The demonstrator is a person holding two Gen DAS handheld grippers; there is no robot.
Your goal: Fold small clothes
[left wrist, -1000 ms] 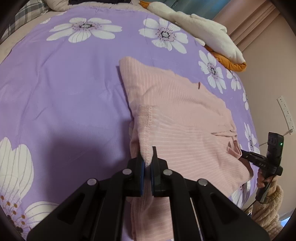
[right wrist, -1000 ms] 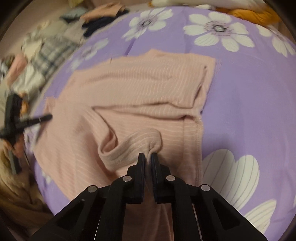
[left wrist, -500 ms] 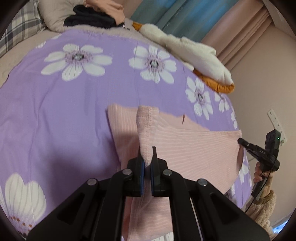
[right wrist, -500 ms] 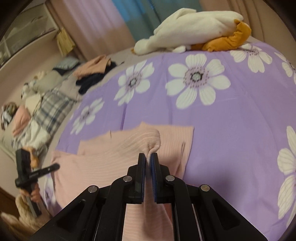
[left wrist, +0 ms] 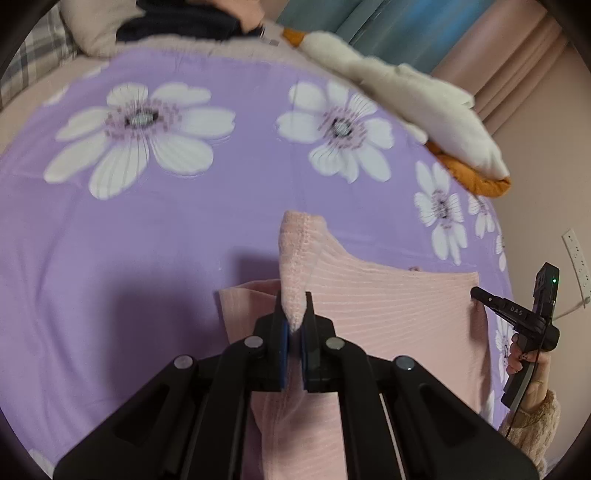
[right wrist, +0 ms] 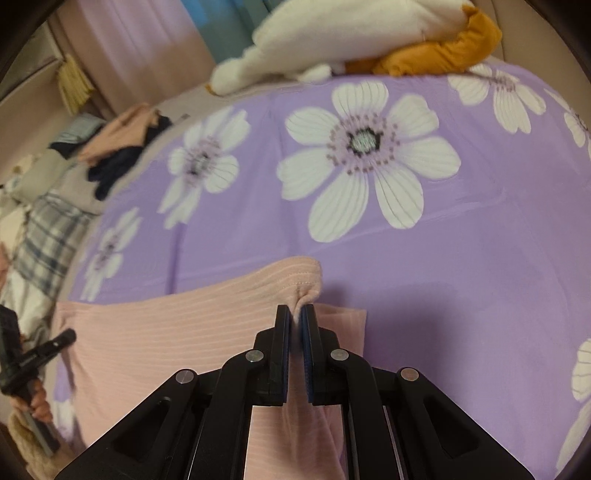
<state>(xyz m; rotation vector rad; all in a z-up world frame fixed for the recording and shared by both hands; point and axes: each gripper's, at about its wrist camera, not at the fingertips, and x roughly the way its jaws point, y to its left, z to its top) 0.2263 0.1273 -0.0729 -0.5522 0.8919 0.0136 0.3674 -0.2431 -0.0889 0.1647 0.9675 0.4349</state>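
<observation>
Both tools — pinched on pink garment (left wrist: pixel 388 314)

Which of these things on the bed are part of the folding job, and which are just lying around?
Part of the job:
- pink ribbed garment
- left gripper, shut on one corner
- right gripper, shut on the other corner

Just lying about:
- purple flowered bedspread, the work surface
- white and orange plush
- heap of clothes
- plaid fabric

The left tongs (left wrist: pixel 291 328) are black with blue pads and silver screws; at 3 o'clock, a fuzzy beige sleeve (left wrist: pixel 532 428) and black cable.
</observation>
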